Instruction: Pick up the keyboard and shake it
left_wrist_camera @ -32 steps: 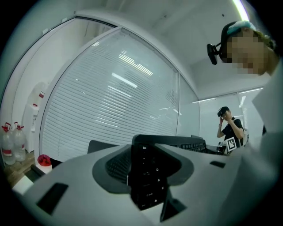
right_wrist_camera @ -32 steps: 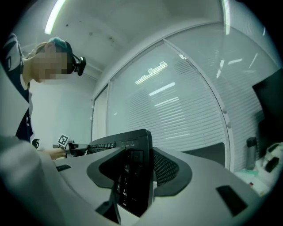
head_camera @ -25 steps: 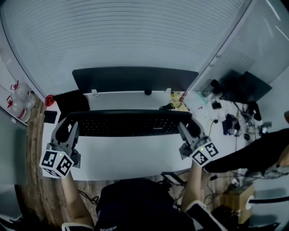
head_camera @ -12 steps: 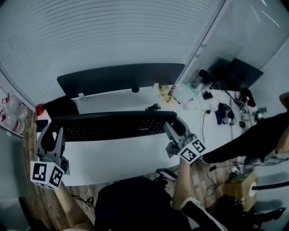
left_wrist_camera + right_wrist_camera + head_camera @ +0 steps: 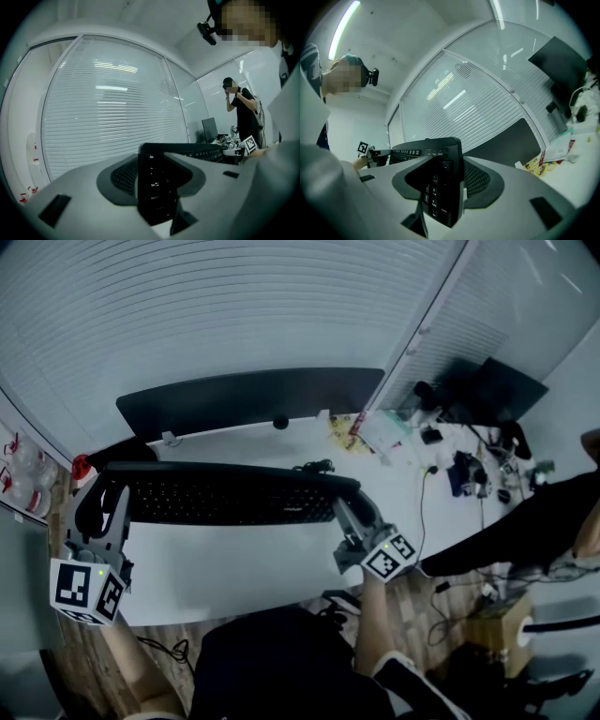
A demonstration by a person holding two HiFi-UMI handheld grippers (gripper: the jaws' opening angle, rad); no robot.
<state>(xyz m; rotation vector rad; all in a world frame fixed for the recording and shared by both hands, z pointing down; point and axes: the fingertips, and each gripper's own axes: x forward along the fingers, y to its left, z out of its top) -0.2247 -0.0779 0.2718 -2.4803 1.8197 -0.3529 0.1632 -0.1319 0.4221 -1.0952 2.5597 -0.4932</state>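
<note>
We are holding the left gripper (image 5: pixel 101 512) and the right gripper (image 5: pixel 352 517) over the bench's (image 5: pixel 234 563) front edge. Each has its jaws pinching one short end of the keyboard (image 5: pixel 230 495). The keyboard is hanging between them, running along the bench and seemingly lifted clear of it. To shake it well, we are judging that both grips need firm, equal pressure and short, matched strokes, so that neither end is twisting loose. We are planning a swing that stops short of the monitor (image 5: pixel 248 399) at the far edge and the clutter (image 5: pixel 375 432) towards the far right corner.
</note>
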